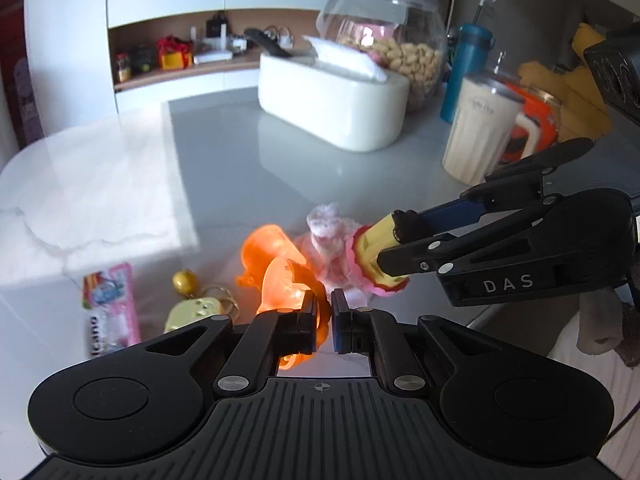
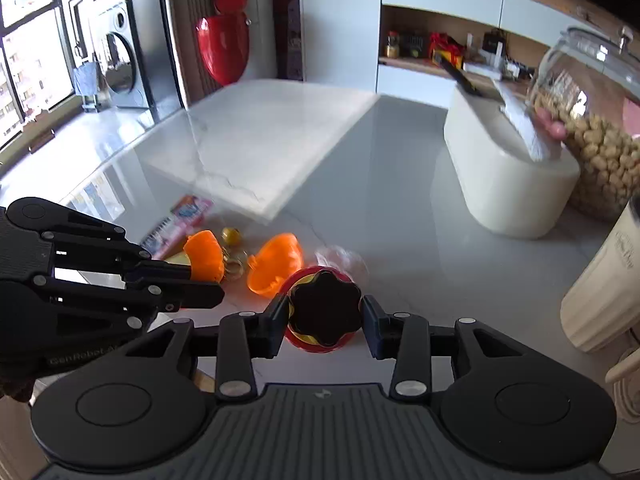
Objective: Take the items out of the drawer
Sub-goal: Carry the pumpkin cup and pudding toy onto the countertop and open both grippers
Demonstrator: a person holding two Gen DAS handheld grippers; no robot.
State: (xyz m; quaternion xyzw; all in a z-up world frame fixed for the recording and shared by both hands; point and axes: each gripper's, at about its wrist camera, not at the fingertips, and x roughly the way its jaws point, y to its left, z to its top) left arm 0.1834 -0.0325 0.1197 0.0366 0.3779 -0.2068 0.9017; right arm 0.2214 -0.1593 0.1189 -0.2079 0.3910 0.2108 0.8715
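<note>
My left gripper [image 1: 324,316] is shut on an orange translucent capsule half [image 1: 288,286], held just above the glossy table [image 1: 248,160]. A second orange half [image 1: 262,246] lies behind it. Coming in from the right, my right gripper [image 1: 390,240] is shut on a small yellow and pink jar [image 1: 372,256]. In the right wrist view, the right gripper [image 2: 324,322] clamps the jar's black flower-shaped cap [image 2: 324,310]. The left gripper [image 2: 202,280] holds its orange half [image 2: 204,256] beside the loose half [image 2: 276,264]. No drawer is in view.
A pink fluffy toy [image 1: 326,236], a gold ball [image 1: 185,280], a pale yellow keyring charm [image 1: 192,314] and a pink packet [image 1: 112,308] lie close by. Farther back stand a white tissue box [image 1: 332,108], a glass nut jar [image 1: 400,48], a blue bottle [image 1: 464,68] and a cream tumbler [image 1: 480,132].
</note>
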